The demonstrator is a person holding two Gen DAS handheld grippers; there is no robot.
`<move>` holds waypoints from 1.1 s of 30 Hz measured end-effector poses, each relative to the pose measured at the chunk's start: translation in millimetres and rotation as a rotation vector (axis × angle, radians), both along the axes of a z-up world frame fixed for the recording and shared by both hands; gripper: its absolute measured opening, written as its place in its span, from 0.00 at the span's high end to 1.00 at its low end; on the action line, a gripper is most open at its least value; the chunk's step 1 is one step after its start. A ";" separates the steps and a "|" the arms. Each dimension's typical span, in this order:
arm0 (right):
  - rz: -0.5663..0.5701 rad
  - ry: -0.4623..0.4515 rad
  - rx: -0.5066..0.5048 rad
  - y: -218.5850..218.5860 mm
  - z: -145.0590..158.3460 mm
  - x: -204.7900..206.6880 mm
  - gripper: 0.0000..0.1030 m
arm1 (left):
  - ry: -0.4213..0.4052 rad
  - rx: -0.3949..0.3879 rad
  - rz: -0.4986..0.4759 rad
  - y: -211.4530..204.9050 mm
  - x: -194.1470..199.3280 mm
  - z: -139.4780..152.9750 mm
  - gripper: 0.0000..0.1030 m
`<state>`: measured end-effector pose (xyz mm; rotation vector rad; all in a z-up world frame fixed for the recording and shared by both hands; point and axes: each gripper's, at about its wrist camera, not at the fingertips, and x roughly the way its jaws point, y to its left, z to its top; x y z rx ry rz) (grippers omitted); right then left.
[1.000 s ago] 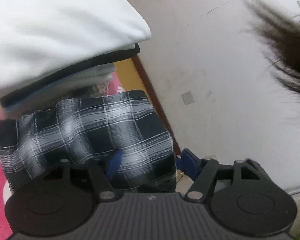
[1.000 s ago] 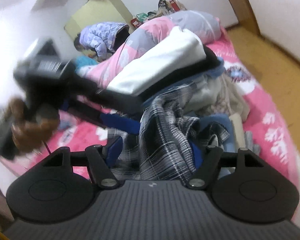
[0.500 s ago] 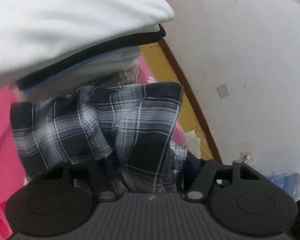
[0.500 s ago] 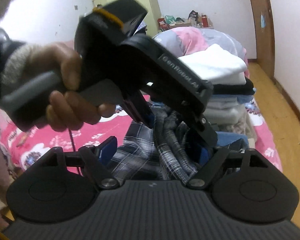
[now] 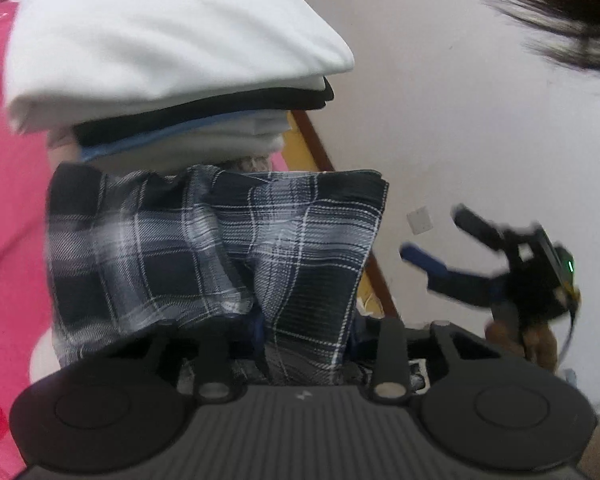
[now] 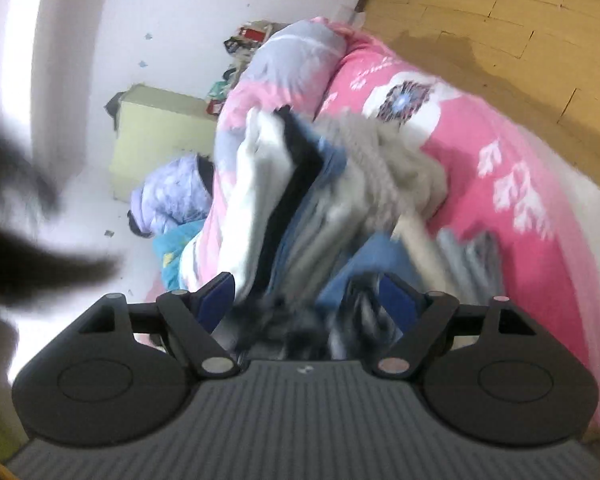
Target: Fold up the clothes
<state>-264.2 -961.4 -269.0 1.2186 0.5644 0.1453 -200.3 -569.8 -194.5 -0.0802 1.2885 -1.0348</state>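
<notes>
A black-and-white plaid garment (image 5: 204,248) rises bunched in front of my left gripper (image 5: 304,332). Its jaws are closing, and the cloth is gathered and pinched between them, hiding most of both fingers. Behind it stands a stack of folded clothes (image 5: 160,40), white on top with black, blue and grey layers beneath. My right gripper (image 5: 430,231) hangs in the air off to the right, clear of the garment. In its own blurred view the right gripper (image 6: 306,300) has wide jaws closing slightly. Plaid cloth (image 6: 324,332) shows low between them, not pressed. The stack (image 6: 260,184) appears tilted.
Pink flowered bedding (image 6: 480,128) covers the bed, with a rolled pink and grey quilt (image 6: 292,64) at its far end. Loose grey knitwear (image 6: 384,160) lies beside the stack. Wooden floor (image 6: 500,20) runs along the bed. A white wall (image 5: 460,120) and dark hair (image 5: 560,12) fill the right.
The left jaws have narrowed on the plaid cloth. The right gripper has rolled and drawn away from the left one, which no longer fills its view, and now shows in the left wrist view.
</notes>
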 end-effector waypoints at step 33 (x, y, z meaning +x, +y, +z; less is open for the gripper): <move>0.516 0.019 -0.358 128.9 13.4 33.9 0.85 | 0.117 0.019 0.006 14.1 10.9 -4.6 0.61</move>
